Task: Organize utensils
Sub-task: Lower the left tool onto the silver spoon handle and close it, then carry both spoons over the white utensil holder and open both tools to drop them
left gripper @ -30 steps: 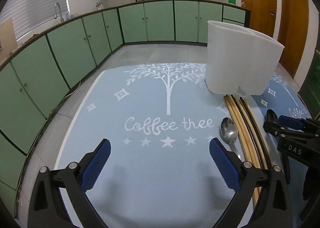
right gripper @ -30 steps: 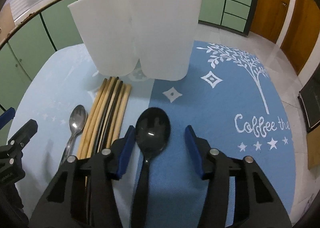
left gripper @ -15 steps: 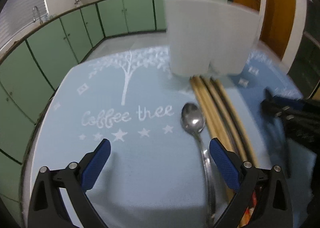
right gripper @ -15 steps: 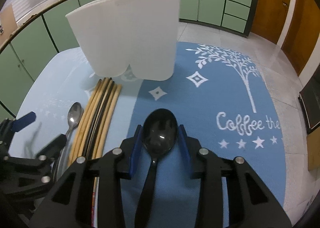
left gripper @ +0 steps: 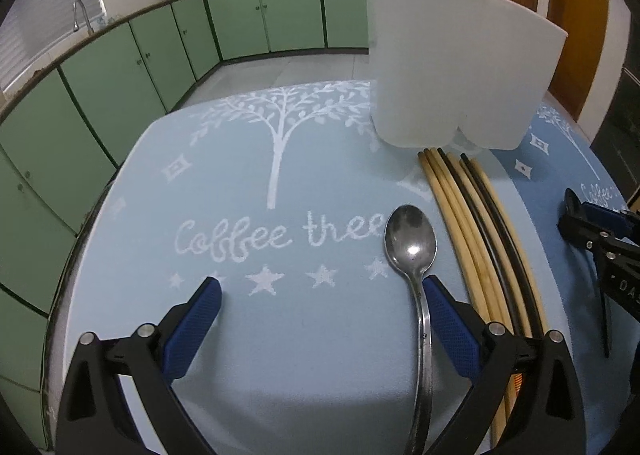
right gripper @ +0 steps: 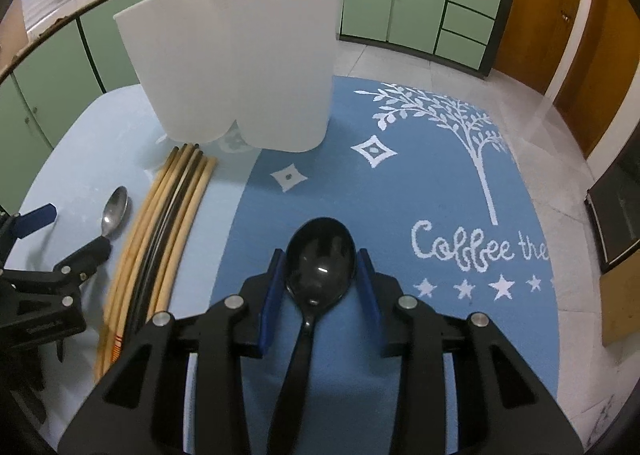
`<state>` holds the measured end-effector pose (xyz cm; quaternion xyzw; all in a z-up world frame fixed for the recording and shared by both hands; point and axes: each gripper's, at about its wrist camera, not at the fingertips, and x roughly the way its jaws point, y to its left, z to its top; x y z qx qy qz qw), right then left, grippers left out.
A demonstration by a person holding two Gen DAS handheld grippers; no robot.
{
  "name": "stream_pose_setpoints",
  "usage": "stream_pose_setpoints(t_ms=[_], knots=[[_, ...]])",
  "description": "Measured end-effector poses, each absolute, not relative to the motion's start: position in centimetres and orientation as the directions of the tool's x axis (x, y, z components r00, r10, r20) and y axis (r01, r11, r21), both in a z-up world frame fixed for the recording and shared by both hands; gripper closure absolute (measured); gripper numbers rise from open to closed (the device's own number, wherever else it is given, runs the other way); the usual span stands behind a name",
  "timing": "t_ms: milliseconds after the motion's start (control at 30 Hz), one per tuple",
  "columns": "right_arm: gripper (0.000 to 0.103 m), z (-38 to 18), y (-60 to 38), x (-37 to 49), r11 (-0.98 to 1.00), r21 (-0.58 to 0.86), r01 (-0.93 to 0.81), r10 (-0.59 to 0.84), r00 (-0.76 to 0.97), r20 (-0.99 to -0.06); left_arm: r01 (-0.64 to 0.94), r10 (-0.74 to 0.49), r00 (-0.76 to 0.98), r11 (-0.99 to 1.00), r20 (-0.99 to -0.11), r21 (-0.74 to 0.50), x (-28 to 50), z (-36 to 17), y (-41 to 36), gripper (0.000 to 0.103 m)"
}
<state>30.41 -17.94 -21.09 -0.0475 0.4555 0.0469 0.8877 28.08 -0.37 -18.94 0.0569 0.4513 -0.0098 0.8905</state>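
Note:
A metal spoon point(left gripper: 410, 243) lies on the light blue mat, its handle running between the fingers of my left gripper point(left gripper: 320, 287), close to the right pad and untouched. That gripper is open. Several wooden and black chopsticks point(left gripper: 472, 239) lie side by side just right of the spoon. My right gripper point(right gripper: 320, 275) is shut on the bowl of a black spoon point(right gripper: 320, 255) over the darker blue mat. A white two-part utensil holder point(right gripper: 240, 55) stands upright behind the chopsticks point(right gripper: 168, 223). The left gripper point(right gripper: 74, 231) shows at the left edge of the right wrist view.
Two "Coffee tree" mats cover the round table, light blue point(left gripper: 240, 183) and darker blue point(right gripper: 440, 183). Green cabinets point(left gripper: 120, 67) ring the room beyond the table edge. The right gripper point(left gripper: 592, 231) sits at the right edge of the left wrist view.
My left gripper has shifted right and lower, so the metal spoon now lies between its fingers. The right gripper's pads have closed in against the black spoon's bowl.

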Motion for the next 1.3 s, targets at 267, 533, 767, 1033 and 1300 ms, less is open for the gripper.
stream_pose_setpoints(t_ms=[267,533,767,1033,1300], knots=[[0.067,-21.1,-18.7,31.1,0.992,-0.059,-0.114,0.018,0.580,-0.815,0.085,0.019,0.601,0.993,-0.799,0.087,29.1,-18.5,-1.4,0.006],[0.064,-21.0,-18.6,31.7,0.990,-0.057,-0.126,0.024,0.562,-0.827,0.078,0.035,0.585,0.992,-0.810,0.100,30.3,-18.6,-2.5,0.006],[0.061,-21.0,-18.6,32.2,0.990,-0.045,-0.135,0.036,0.541,-0.841,0.064,0.030,0.568,0.995,-0.822,0.081,30.6,-18.8,-2.8,0.006],[0.060,-21.0,-18.3,33.2,0.990,-0.047,-0.132,0.029,0.518,-0.855,0.079,-0.031,0.567,0.997,-0.823,0.017,31.3,-18.2,-2.1,0.042],[0.070,-20.7,-18.0,33.1,0.988,-0.026,-0.150,0.056,0.518,-0.854,0.140,-0.126,0.586,0.989,-0.800,-0.053,30.7,-17.7,-2.6,0.077]])
